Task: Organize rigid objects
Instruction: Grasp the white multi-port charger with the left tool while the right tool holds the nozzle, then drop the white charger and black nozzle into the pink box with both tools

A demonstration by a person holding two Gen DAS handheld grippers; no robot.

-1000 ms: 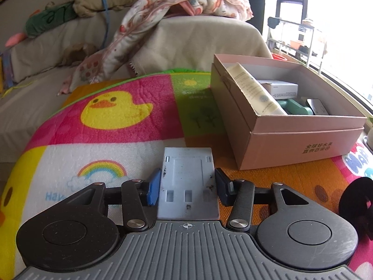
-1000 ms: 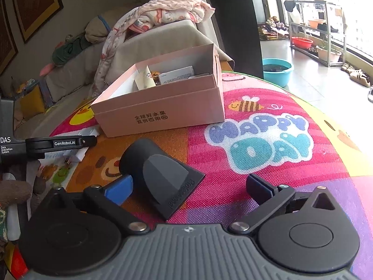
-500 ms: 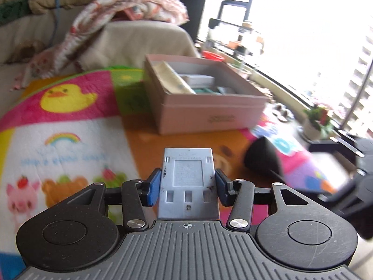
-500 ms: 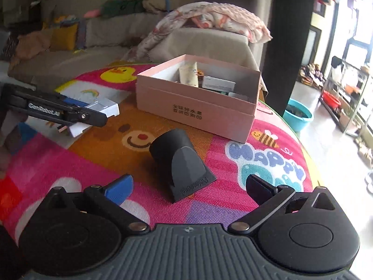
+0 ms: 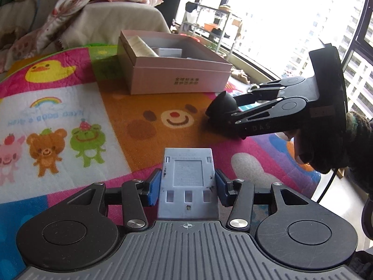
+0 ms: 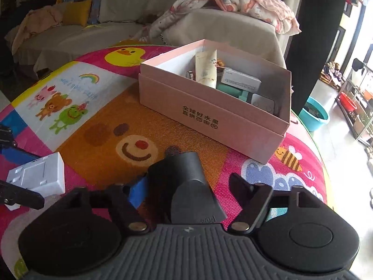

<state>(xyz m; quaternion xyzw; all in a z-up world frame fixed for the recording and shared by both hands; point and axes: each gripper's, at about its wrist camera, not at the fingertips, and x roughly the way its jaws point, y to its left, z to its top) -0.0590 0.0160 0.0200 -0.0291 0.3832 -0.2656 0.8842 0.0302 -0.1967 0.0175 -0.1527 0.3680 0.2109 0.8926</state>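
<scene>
My left gripper (image 5: 187, 186) is shut on a flat grey-white plastic block (image 5: 188, 182), held above the mat; the block also shows in the right wrist view (image 6: 38, 175). My right gripper (image 6: 188, 189) is open, its fingers on either side of a black nozzle-shaped piece (image 6: 186, 186) lying on the mat, with a gap on the right side. The left wrist view shows the right gripper (image 5: 235, 114) around that black piece (image 5: 220, 109). The pink box (image 6: 209, 116) stands behind it, holding a tube (image 6: 206, 70), a small white carton (image 6: 240, 81) and other items.
A colourful cartoon play mat (image 6: 112, 126) covers the round table. A sofa with a floral blanket (image 6: 233, 7) stands behind the table. A teal basin (image 6: 314, 114) and shelves are on the floor at the right, by the window.
My right gripper has moved forward so the black piece now lies between its open fingers. My left gripper has swung right and back from the box, still holding the block.
</scene>
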